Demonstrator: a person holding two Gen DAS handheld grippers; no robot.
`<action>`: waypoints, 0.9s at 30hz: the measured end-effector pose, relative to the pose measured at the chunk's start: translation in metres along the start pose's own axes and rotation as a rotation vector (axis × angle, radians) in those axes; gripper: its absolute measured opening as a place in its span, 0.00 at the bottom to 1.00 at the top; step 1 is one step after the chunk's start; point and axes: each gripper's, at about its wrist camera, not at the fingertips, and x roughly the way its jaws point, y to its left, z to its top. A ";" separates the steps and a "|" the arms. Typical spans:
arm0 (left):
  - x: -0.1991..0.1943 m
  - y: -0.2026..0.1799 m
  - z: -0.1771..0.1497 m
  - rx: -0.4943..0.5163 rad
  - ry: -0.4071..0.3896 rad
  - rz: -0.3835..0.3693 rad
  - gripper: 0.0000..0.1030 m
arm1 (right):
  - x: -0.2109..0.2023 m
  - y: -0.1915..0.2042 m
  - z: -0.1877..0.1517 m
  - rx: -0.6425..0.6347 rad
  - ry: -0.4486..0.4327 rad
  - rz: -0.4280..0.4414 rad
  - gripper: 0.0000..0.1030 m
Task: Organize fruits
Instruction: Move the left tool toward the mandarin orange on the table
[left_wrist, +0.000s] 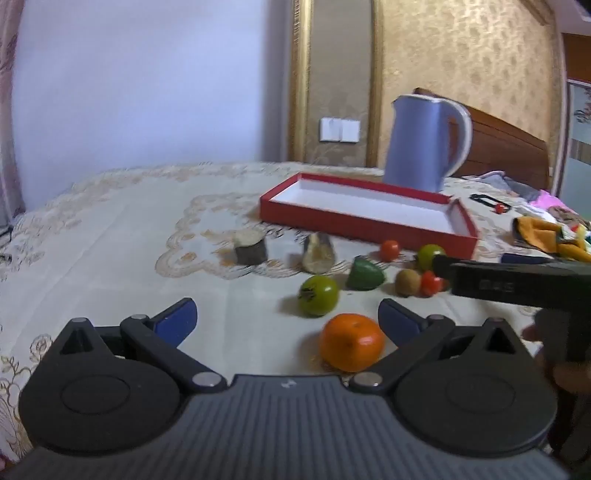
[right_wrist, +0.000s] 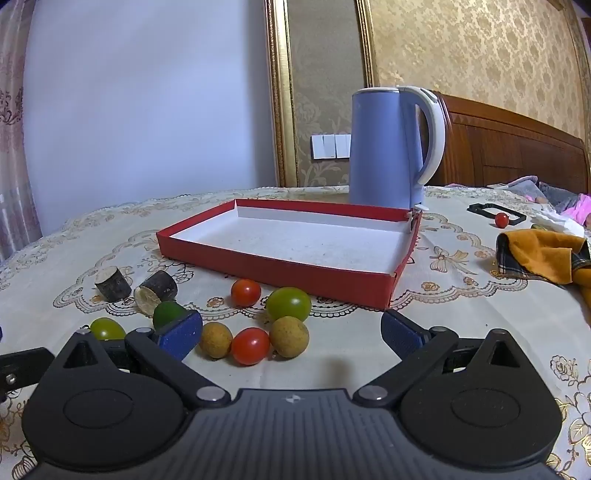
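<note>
Several small fruits lie loose on the embroidered tablecloth (right_wrist: 461, 332) in front of the red tray (right_wrist: 280, 275), none inside it. The tray's long axis runs from near left to far right, toward the blue kettle (right_wrist: 384, 147) standing just behind it.

Nearest the tray's front wall sit a cherry tomato (right_wrist: 245, 292) and a green tomato (right_wrist: 289, 303). Nearer the camera lie two brown longans (right_wrist: 289, 336), with a second cherry tomato (right_wrist: 250, 346) touching between them. Left of the tray's front are two dark cut stalk pieces (right_wrist: 155, 290), one upright, one tipped on its side. A green fruit (right_wrist: 168, 313) is partly hidden behind the right gripper's (right_wrist: 291, 334) left finger.

A mandarin orange (left_wrist: 351, 341) lies well in front of the tray, beside the left gripper's (left_wrist: 288, 319) right finger, untouched.

Both grippers hover low over the cloth, aimed at the tray, fingers spread wide and holding nothing. In the left wrist view the right gripper's tip is blurred.
</note>
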 end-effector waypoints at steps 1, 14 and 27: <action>-0.002 -0.004 0.001 0.013 -0.004 -0.007 1.00 | 0.000 0.000 0.000 -0.001 0.001 0.001 1.00; 0.014 -0.032 -0.008 0.086 0.025 -0.008 1.00 | 0.001 -0.001 -0.001 -0.001 0.007 0.003 1.00; 0.031 -0.030 -0.017 0.068 0.091 -0.044 0.83 | 0.001 0.000 -0.001 -0.001 0.004 0.001 1.00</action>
